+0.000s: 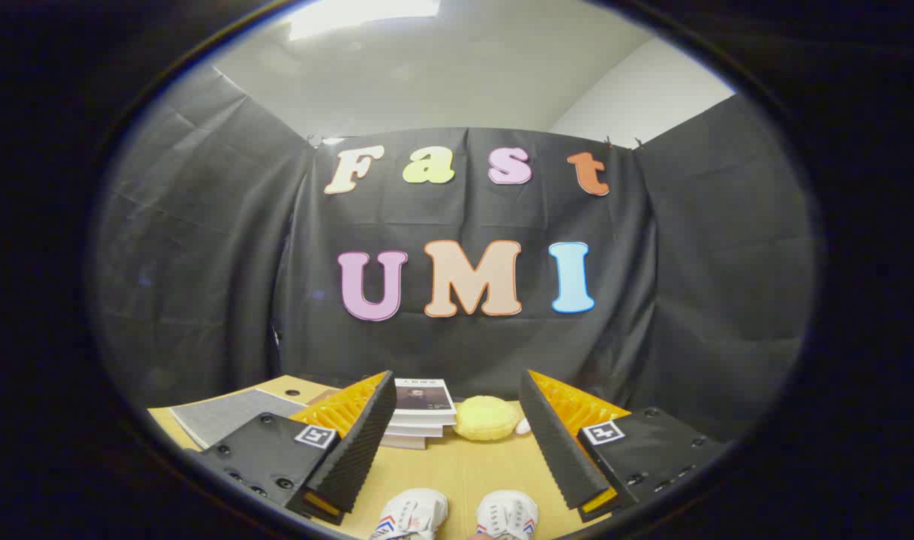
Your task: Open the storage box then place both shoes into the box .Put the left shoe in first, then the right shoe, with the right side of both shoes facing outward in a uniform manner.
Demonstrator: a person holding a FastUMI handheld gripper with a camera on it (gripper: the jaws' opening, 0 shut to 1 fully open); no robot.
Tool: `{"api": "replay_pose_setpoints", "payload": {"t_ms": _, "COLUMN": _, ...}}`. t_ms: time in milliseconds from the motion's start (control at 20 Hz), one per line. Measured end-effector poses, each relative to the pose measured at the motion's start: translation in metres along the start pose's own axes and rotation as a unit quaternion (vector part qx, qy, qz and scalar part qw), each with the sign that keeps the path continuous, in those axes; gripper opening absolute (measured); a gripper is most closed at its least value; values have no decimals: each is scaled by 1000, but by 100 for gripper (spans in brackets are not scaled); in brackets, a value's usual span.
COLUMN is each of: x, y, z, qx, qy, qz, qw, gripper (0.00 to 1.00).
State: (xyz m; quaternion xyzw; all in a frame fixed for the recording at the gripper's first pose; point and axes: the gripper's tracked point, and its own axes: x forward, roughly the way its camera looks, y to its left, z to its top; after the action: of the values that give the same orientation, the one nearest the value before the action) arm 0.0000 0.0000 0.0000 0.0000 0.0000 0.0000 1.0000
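Two white shoes with red and blue stripes lie on the wooden table, side by side, toes pointing away from me: one shoe [414, 513] nearer my left finger, the other shoe [507, 514] nearer my right finger. Both lie low between the fingers, partly cut off below. My gripper [458, 388] is open wide and held above the table, with nothing between its fingers. Its tips point toward the far end of the table, well above the shoes.
A stack of books [421, 412] lies beyond the left finger. Beside it sits a round yellow cushion-like object [486, 417], with a small white thing [523, 426] at its right. A grey sheet [224, 416] lies on the table's [457, 469] left side.
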Motion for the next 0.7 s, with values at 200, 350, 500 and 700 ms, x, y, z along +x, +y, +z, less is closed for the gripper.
{"api": "replay_pose_setpoints", "payload": {"t_ms": 200, "x": 5, "y": 7, "z": -3, "qx": -3, "qy": 1, "qz": 4, "qw": 1000, "gripper": 100}}
{"api": "replay_pose_setpoints", "payload": {"t_ms": 350, "x": 4, "y": 6, "z": 0, "qx": -4, "qy": -4, "qz": 1, "qw": 1000, "gripper": 100}}
{"api": "replay_pose_setpoints", "payload": {"t_ms": 500, "x": 5, "y": 2, "z": -8, "qx": -2, "qy": 4, "qz": -7, "qw": 1000, "gripper": 100}}
{"api": "replay_pose_setpoints", "payload": {"t_ms": 700, "x": 5, "y": 1, "z": -8, "qx": -1, "qy": 1, "qz": -10, "qw": 1000, "gripper": 100}}
